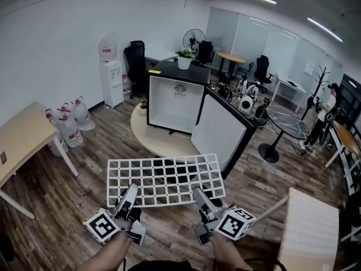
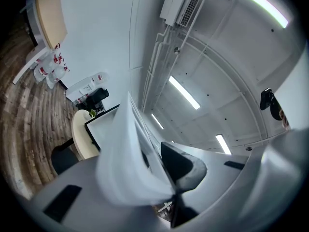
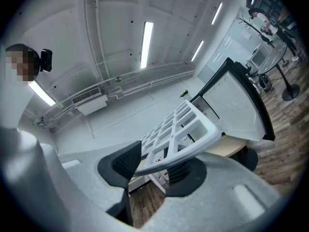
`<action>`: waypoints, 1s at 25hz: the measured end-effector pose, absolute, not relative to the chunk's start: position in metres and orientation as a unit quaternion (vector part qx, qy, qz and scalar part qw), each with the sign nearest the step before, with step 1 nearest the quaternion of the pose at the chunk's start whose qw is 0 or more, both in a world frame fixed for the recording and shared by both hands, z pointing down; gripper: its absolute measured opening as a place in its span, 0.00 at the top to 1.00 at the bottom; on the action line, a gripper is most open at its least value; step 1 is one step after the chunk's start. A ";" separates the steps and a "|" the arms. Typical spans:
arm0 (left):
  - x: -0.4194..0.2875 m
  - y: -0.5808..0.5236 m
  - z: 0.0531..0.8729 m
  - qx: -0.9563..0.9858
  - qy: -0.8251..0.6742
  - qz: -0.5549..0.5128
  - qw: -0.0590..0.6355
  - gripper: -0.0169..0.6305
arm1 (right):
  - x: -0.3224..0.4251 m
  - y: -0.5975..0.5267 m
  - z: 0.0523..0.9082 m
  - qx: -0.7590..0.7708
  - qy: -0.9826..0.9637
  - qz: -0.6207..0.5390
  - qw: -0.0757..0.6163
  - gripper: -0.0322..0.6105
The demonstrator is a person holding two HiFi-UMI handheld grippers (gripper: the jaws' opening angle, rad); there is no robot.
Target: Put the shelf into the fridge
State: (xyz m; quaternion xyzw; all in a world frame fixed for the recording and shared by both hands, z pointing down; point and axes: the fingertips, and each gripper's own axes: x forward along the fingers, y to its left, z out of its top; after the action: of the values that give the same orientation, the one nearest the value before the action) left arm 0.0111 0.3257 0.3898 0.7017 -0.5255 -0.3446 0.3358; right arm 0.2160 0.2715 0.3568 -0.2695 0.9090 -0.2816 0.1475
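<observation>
Head view, shelf: the white grid shelf (image 1: 163, 179) hangs roughly level above the wood floor (image 1: 96, 151), in front of the fridge and apart from it.
Head view, left gripper: the left gripper (image 1: 131, 192) bites the shelf's near edge toward its left end.
Head view, right gripper: the right gripper (image 1: 200, 195) bites the same edge toward its right end.
Head view, fridge: the small black fridge (image 1: 175, 103) stands on a pale round platform (image 1: 148, 135). Its white inside faces the person, the fridge door (image 1: 223, 131) is swung open to the right, and a potted plant (image 1: 184, 58) sits on top.
Head view, surroundings: a wooden table (image 1: 22, 137) is at the left with water bottles (image 1: 70, 123) beside it, and a water dispenser (image 1: 113, 75) stands against the wall.
Left gripper view, grip: the jaws are partly closed on the shelf's rim. The rim shows as a blurred white band that runs from the dark pad (image 2: 181, 166) up toward the fridge.
Left gripper view, background: wall and ceiling lights (image 2: 186, 93) fill most of the view.
Right gripper view, grip: the jaws are partly closed with the shelf's rim clamped between the two ribbed pads (image 3: 123, 161). The grid stretches away toward the fridge door.
Right gripper view, background: an air-conditioning unit (image 3: 91, 103) hangs on the far wall.
</observation>
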 end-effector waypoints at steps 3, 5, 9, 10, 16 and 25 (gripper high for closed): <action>-0.005 0.328 0.396 0.702 -0.541 -0.318 0.337 0.86 | 0.206 0.276 0.358 -0.278 0.906 -0.282 0.147 0.73; -0.010 0.329 0.395 0.708 -0.527 -0.327 0.340 0.86 | 0.199 0.279 0.360 -0.283 0.904 -0.283 0.149 0.73; -0.022 0.324 0.392 0.719 -0.498 -0.347 0.340 0.86 | 0.183 0.281 0.363 -0.290 0.903 -0.276 0.153 0.73; -0.025 0.322 0.392 0.720 -0.493 -0.349 0.342 0.86 | 0.179 0.280 0.363 -0.292 0.903 -0.276 0.154 0.73; -0.047 0.313 0.400 0.715 -0.505 -0.333 0.351 0.86 | 0.160 0.272 0.365 -0.296 0.901 -0.279 0.149 0.73; -0.094 0.257 0.405 0.702 -0.544 -0.316 0.335 0.86 | 0.114 0.202 0.373 -0.268 0.908 -0.285 0.150 0.73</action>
State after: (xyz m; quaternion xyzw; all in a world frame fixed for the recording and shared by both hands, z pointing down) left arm -0.0944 0.2572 0.4055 0.7015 -0.5438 -0.3164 0.3346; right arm 0.1139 0.2019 0.3733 -0.2679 0.9080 -0.2850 0.1500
